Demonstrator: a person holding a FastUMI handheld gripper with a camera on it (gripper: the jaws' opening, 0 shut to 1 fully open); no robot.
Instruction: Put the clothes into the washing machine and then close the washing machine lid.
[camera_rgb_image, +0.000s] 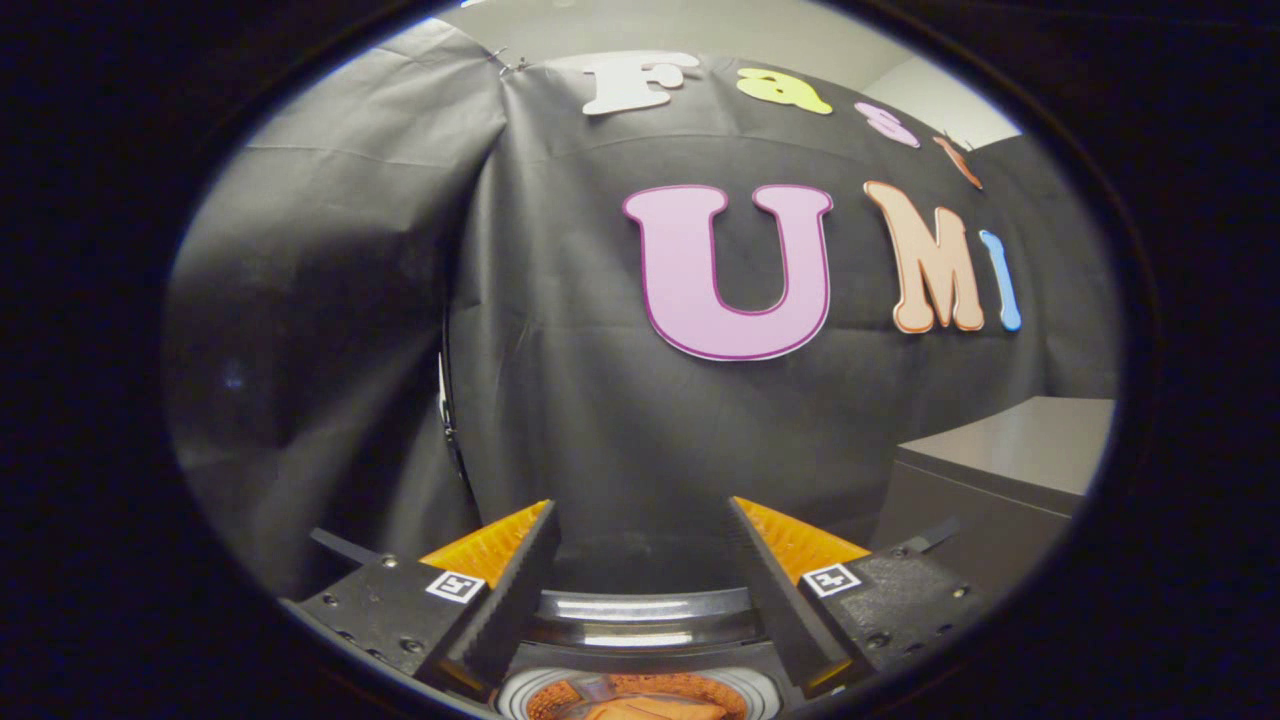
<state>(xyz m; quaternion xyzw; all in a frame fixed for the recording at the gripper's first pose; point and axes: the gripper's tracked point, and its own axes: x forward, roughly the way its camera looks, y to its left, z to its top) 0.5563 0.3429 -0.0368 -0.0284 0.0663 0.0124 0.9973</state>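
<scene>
Above the washing machine (640, 640), claw (640, 520) agape, empty.

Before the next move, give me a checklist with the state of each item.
1. Gripper free of load: ok. The fingers stand apart with nothing between them.
2. Clothes inside the washer: ok for the orange cloth seen in the round opening below the fingers; whether more clothes wait elsewhere, cannot tell.
3. Cloth clear of the rim: cannot tell; little of the opening is in sight.
4. Lid shut: not ok, judging by the open drum below.
5. Lid within reach: cannot tell where it sits.
6. Space ahead free: ok. The black cloth wall lies beyond the fingers, and a grey cabinet stands off to the side.
</scene>
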